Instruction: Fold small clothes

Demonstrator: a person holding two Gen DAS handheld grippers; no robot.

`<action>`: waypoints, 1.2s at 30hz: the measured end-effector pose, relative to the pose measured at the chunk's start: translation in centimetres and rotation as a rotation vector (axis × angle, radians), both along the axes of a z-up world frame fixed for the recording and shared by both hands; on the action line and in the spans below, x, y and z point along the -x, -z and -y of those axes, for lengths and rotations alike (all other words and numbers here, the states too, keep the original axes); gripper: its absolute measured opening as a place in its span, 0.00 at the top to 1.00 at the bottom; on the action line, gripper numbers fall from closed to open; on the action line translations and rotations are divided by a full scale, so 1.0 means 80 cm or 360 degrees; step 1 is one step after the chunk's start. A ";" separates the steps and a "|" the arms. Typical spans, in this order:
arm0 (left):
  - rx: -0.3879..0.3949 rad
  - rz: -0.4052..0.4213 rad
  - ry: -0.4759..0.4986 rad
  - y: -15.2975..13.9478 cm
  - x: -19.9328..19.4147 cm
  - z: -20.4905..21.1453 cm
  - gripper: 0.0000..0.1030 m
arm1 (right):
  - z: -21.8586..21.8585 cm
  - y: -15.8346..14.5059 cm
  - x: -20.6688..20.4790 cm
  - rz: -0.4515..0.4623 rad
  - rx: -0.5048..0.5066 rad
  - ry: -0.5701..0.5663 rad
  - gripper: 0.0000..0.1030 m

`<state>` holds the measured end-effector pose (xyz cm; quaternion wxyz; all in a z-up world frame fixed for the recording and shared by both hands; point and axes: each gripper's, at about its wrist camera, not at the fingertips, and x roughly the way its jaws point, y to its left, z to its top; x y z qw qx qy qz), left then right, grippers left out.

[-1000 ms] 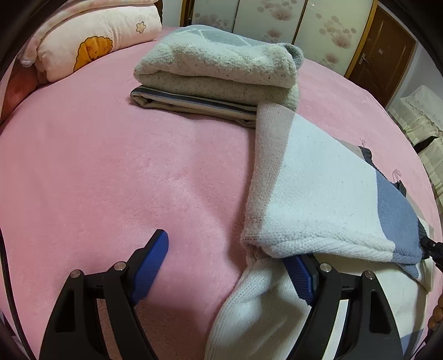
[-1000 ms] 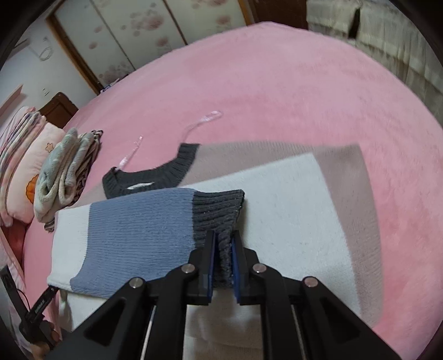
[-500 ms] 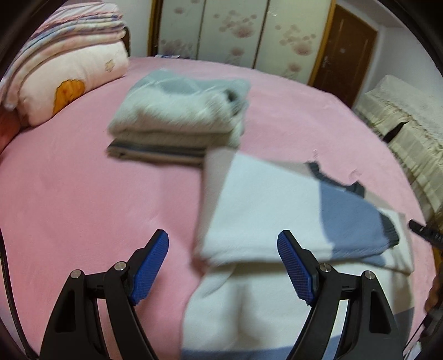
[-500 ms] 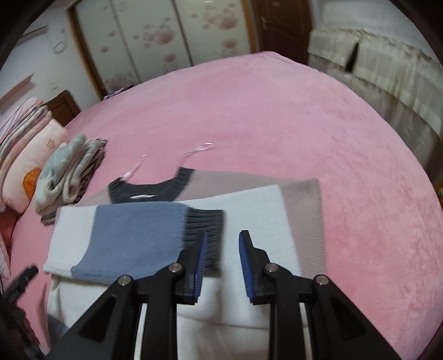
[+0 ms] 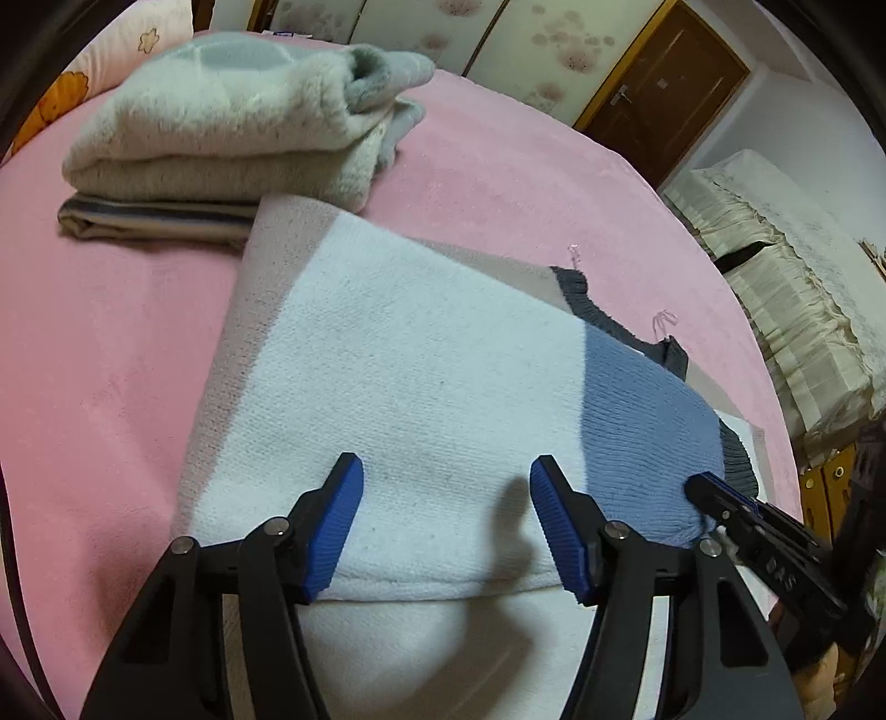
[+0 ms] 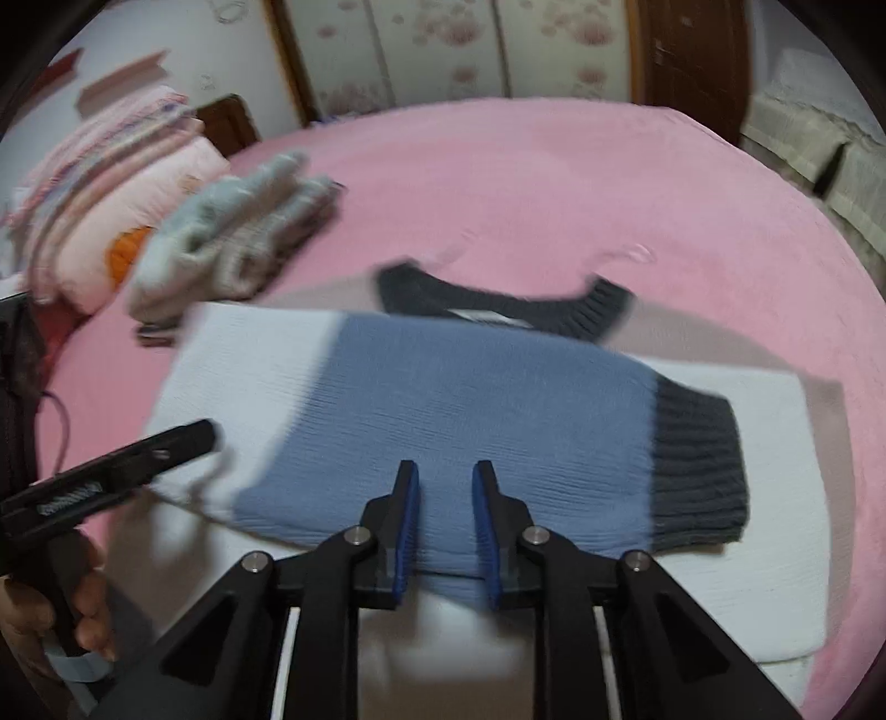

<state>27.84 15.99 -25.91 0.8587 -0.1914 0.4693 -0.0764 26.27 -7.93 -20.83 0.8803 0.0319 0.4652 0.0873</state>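
Nearest the left wrist camera, found the left gripper (image 5: 446,471) with jaws apart and closing, nothing pinched between the blue pads, poised over the white part of the colour-block sweater (image 5: 415,360). Saw the right gripper (image 6: 443,471) likewise low over the garment, jaws drawn to a narrow gap and closing, with the blue sleeve (image 6: 470,404) showing through the gap and the pads not pressing on it. Caught, at the lower left of the right view, a hand (image 6: 55,609) around the left tool's handle.

Found the sweater lying flat on the pink bedspread (image 5: 111,332). Noted the sleeve folded across the body, its long axis running side to side in the right view, with the dark grey ribbed cuff (image 6: 698,465) pointing right. Made out the dark collar (image 6: 498,299) at the far edge, facing away from the cameras.

Beyond it, spotted a stack of folded clothes (image 5: 232,127), fluffy grey over striped, just touching the sweater's far corner in the left view. Farther off, made out a pillow (image 5: 66,94), floral wardrobe doors (image 5: 526,44) and a brown door (image 5: 664,83).
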 end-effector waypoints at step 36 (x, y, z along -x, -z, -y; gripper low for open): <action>-0.0370 -0.0004 0.0045 -0.010 -0.100 0.004 0.26 | 0.103 -0.005 -0.057 -0.0015 -0.0248 0.0260 1.00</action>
